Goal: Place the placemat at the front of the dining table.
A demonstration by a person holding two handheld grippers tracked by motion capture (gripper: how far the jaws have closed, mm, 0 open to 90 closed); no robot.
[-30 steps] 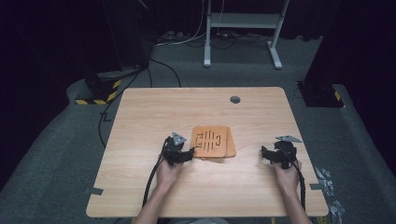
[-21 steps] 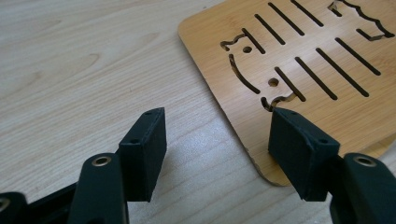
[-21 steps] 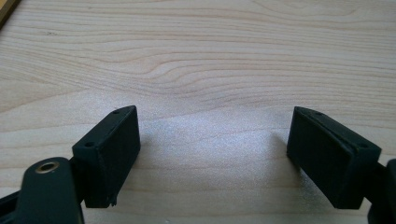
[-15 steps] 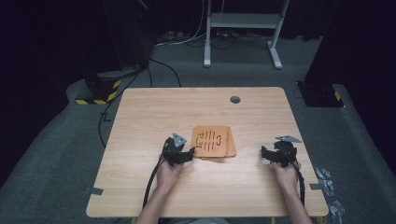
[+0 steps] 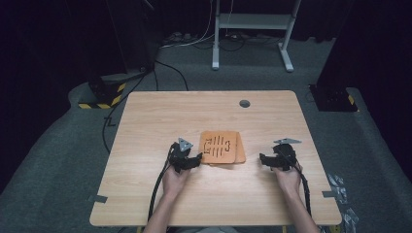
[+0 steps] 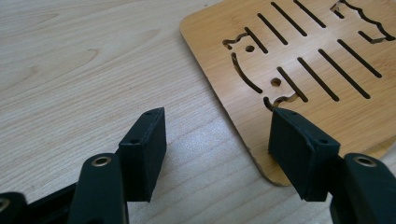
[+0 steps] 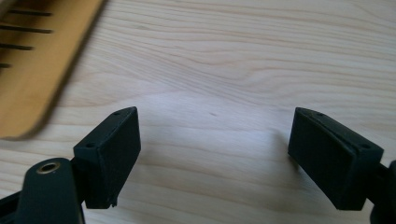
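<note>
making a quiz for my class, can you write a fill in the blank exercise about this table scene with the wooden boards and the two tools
1. Both the left tool and the right tool have their jaws ____.
2. The slotted wooden boards lie between the two tools on the ____.
3. In the high view, the number of orange boards stacked is ____.
4. In the left gripper view, one jaw hangs over the top board's ____.

Missing words: open; table; two; corner

Bare table (image 5: 160,121) all round (trivets (image 5: 222,148) central).
</note>
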